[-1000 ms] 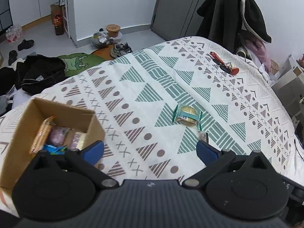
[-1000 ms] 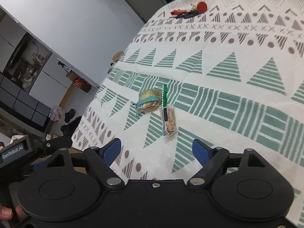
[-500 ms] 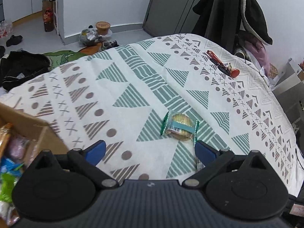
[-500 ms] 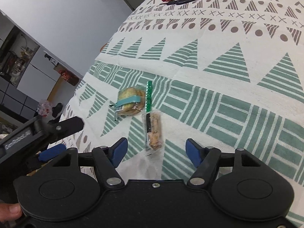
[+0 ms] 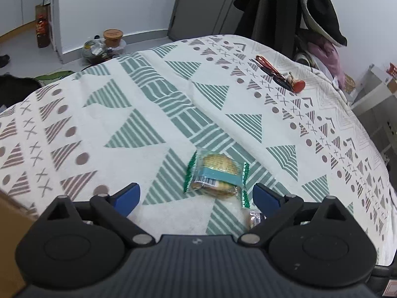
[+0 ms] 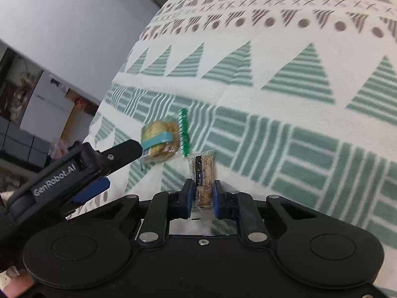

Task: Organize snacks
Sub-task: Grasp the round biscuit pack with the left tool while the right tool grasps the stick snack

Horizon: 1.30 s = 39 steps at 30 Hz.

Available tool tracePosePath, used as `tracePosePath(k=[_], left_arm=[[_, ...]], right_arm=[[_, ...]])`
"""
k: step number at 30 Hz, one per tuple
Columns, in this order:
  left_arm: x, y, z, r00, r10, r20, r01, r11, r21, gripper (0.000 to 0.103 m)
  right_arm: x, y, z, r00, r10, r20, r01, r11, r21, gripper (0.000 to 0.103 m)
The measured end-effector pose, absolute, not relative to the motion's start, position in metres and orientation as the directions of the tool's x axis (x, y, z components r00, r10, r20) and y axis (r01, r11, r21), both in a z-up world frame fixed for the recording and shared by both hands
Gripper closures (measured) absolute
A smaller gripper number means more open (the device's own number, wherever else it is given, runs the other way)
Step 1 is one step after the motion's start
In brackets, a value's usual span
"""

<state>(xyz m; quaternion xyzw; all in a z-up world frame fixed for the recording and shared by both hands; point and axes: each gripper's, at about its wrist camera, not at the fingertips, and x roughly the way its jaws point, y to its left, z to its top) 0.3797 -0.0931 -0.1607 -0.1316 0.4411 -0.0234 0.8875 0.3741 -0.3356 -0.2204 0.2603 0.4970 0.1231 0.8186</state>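
A round biscuit pack [image 5: 215,173] in clear wrap with green ends and a blue band lies on the patterned cloth; it also shows in the right wrist view [image 6: 160,141]. My left gripper [image 5: 196,196] is open, its blue fingers on either side of the pack's near end, just short of it. My right gripper [image 6: 202,193] is shut on a small brown snack bar [image 6: 203,171] in clear wrap, beside the biscuit pack. An end of that bar shows in the left wrist view [image 5: 253,217].
The cardboard box edge [image 5: 10,213] sits at the lower left. Red-handled scissors and a red tag [image 5: 278,74] lie at the far side of the cloth. Bags and jars [image 5: 104,47] are on the floor beyond. Coats [image 5: 297,12] hang at the back.
My left gripper moved right from the box to the biscuit pack. My right gripper moved forward and closed on the snack bar.
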Motion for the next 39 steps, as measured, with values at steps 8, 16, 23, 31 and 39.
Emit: tracePosePath(k=[8,16,23,31,39], left_arm=[[0.401,-0.109,-0.17,0.602,-0.155,-0.783,-0.035,0.975,-0.22,0.007],[0.424,-0.125,-0.183,0.579,-0.131,-0.805,-0.004,0.986,-0.164,0.007],[0.434,-0.135,-0.199,0.542,-0.113,-0.833,-0.005,0.99,-0.138,0.007],[0.436,-0.145,-0.197,0.544,-0.06,-0.837,-0.004,0.997,-0.075,0.041],[0.423,-0.133,-0.181,0.55,-0.071,-0.832,-0.035,0.994,-0.107,0.048]], right_arm=[[0.374,-0.357,-0.219,0.512,0.422,-0.748,0.125,0.825,0.551,0.087],[0.374,-0.364,-0.218,0.527,0.404,-0.748,0.144,0.825,0.547,0.087],[0.376,-0.361,-0.221,0.519,0.415,-0.747,0.131,0.826,0.549,0.087],[0.379,-0.355,-0.22,0.506,0.442,-0.741,0.099,0.823,0.559,0.087],[0.377,-0.352,-0.208,0.526,0.466,-0.711,0.065,0.812,0.58,0.087]])
